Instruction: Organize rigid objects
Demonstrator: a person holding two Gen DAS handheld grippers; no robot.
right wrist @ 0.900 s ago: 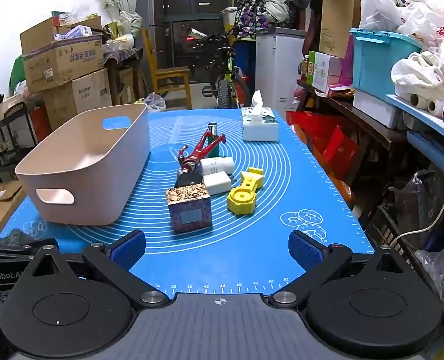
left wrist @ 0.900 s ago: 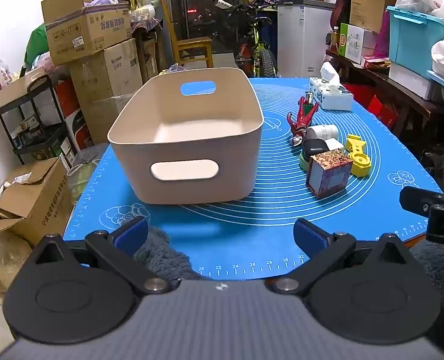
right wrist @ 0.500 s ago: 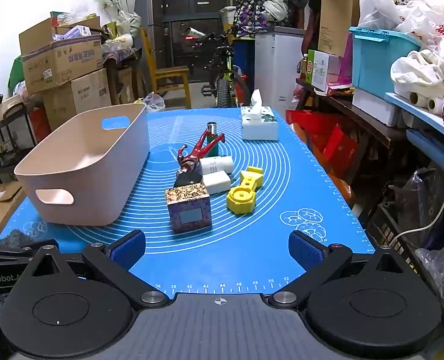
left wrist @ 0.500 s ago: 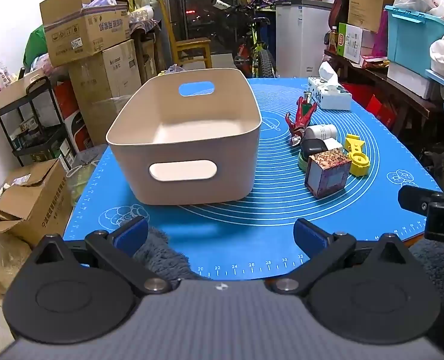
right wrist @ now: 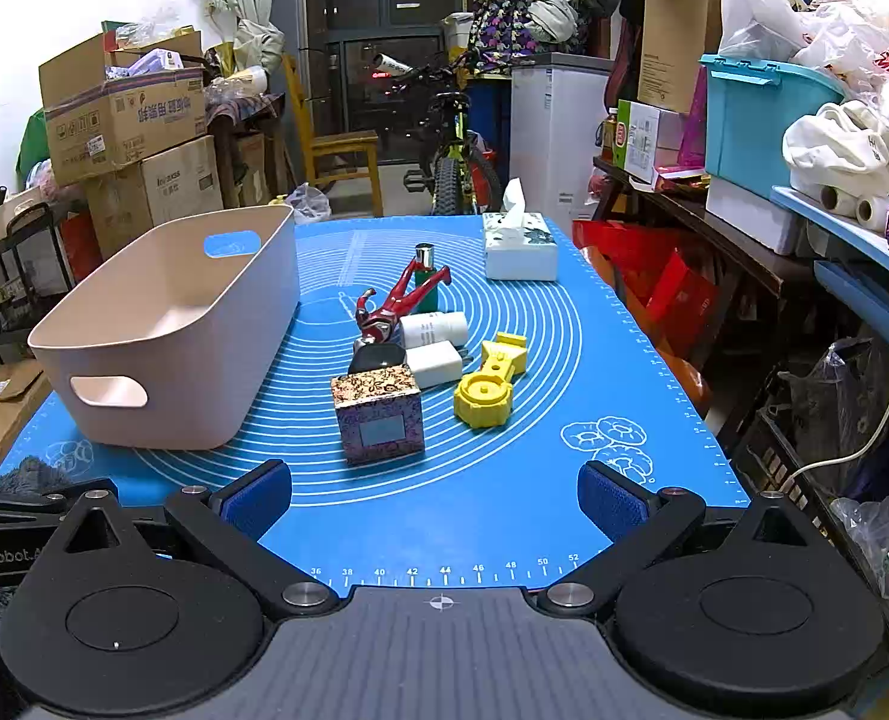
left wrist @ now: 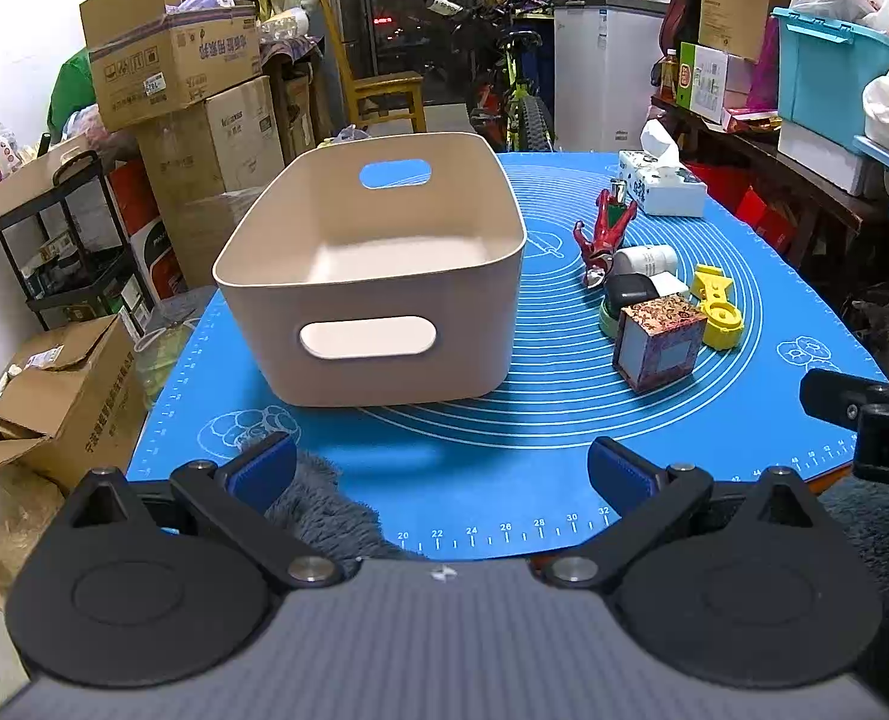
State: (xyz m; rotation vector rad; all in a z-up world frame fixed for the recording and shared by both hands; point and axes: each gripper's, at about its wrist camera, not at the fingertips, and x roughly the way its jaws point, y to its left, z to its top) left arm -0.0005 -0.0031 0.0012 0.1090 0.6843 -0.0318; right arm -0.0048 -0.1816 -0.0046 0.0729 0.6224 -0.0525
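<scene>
An empty beige bin with handle cutouts stands on the left of the blue mat. To its right lies a cluster: a patterned cube box, a yellow plastic part, a white block, a white cylinder, a dark round object, a red figurine and a green bottle. My left gripper and right gripper hover wide open over the mat's near edge, both holding nothing.
A tissue box sits at the mat's far right. Cardboard boxes stack on the left, a bicycle and a chair stand behind, and cluttered shelves with a teal crate line the right. Grey fuzzy fabric lies below my left gripper.
Both views have shifted only slightly; the objects sit a touch nearer and lower in the left wrist view. Both grippers stay open.
</scene>
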